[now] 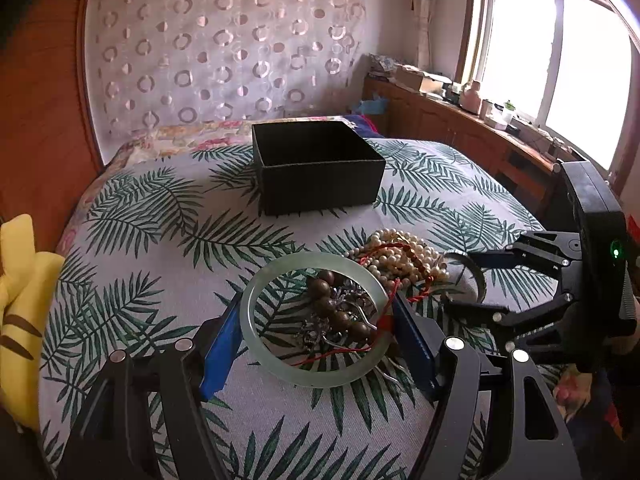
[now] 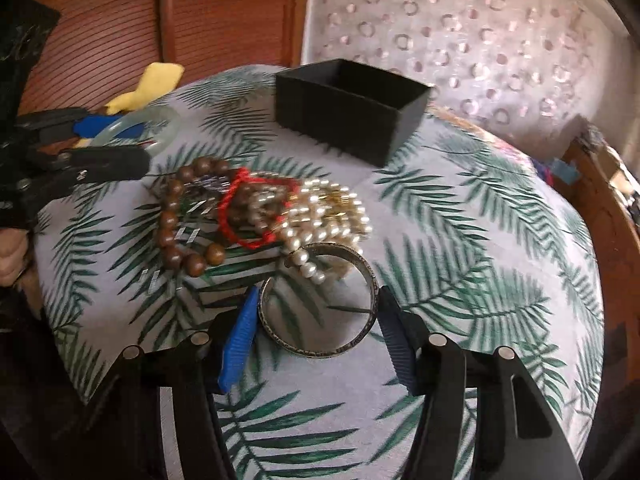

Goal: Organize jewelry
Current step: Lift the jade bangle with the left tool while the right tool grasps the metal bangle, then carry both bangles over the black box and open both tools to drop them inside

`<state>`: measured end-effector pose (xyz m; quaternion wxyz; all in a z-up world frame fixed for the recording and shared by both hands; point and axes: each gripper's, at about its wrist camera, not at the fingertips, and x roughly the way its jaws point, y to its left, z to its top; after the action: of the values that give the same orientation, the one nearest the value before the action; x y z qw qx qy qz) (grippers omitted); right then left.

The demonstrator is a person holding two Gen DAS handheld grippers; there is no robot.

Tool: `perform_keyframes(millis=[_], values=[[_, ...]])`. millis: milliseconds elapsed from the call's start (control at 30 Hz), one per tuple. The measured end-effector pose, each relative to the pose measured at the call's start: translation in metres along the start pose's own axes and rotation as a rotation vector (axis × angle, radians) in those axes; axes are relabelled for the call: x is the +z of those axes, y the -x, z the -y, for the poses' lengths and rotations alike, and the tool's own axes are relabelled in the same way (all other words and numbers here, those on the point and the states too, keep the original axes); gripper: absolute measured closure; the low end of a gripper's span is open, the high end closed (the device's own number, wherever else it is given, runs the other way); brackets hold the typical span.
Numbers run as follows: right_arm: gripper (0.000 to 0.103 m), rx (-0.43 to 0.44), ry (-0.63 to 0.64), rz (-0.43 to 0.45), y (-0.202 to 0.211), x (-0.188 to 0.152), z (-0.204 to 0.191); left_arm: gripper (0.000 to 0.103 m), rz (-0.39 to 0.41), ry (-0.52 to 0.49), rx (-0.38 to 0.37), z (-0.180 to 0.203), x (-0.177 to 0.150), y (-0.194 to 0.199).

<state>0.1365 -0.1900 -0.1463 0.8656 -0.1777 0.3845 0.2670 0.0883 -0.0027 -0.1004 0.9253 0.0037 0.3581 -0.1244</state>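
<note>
left gripper (image 1: 316,344) clamps the jade bangle (image 1: 256,344) across its width, ready to lift. right gripper (image 2: 316,336) brackets the metal bangle (image 2: 360,340); pad contact cannot be told. at twelve o'clock lies the tangled heap: wooden beads (image 2: 172,216), pearl strands (image 2: 320,220). farthest, the black box (image 1: 320,184) stands open, presumably the destination.

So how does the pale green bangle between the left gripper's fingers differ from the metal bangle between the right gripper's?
The green bangle is thick, smooth and translucent; the metal bangle is a thin, dark, patterned band. The green bangle rings brown wooden beads and a red cord; the metal bangle frames mostly bare bedspread, with pearls over its far edge. Both are round, on the bedspread, each between a gripper's blue pads.
</note>
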Motion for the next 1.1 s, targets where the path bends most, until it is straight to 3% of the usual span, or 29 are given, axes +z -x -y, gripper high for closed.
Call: perform_keyframes(millis=[300,733,1100], values=[[0.042,-0.082,-0.024,0.029,0.002,0.007,0.015,0.035,0.0,-0.002,-0.001,0.001,0.0,0.002],[0.042,-0.05,-0.039,0.107,0.017,0.035,0.03,0.035,0.032,-0.022,0.0,0.0,0.027,-0.007],[0.042,-0.013,-0.089,0.156,0.005,0.063,0.063,0.035,0.045,-0.061,-0.004,0.0,0.08,-0.047]])
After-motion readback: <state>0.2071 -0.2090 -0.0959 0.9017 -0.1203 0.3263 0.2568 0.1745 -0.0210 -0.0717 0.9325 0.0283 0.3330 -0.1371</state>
